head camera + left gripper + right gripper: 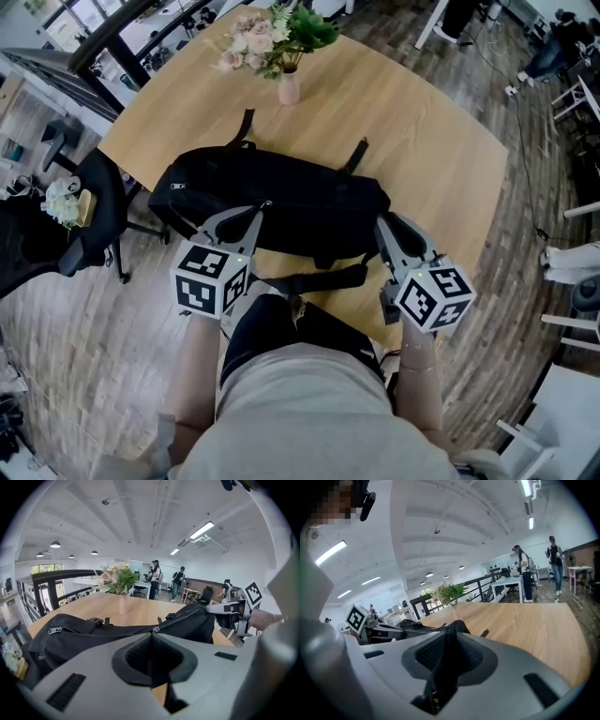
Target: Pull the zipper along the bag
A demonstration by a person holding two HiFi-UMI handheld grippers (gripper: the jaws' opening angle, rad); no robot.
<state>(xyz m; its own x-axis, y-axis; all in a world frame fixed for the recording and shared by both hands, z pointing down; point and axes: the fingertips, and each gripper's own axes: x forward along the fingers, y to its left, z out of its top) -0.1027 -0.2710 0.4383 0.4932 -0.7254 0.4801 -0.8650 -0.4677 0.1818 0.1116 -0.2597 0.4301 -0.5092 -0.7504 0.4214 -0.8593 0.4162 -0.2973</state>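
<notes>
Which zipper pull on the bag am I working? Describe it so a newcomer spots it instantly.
On the wooden table lies a black bag with a zip line along its top. The zipper pull is the small silver tab midway along that line, pinched at the left gripper's tips; the other silver pull sits untouched near the bag's end, no gripper on it.

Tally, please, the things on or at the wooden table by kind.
Black bag: 1
Vase of flowers: 1
Grippers: 2, left gripper shut on the zipper pull, right gripper shut on the bag's end
Total: 4
</notes>
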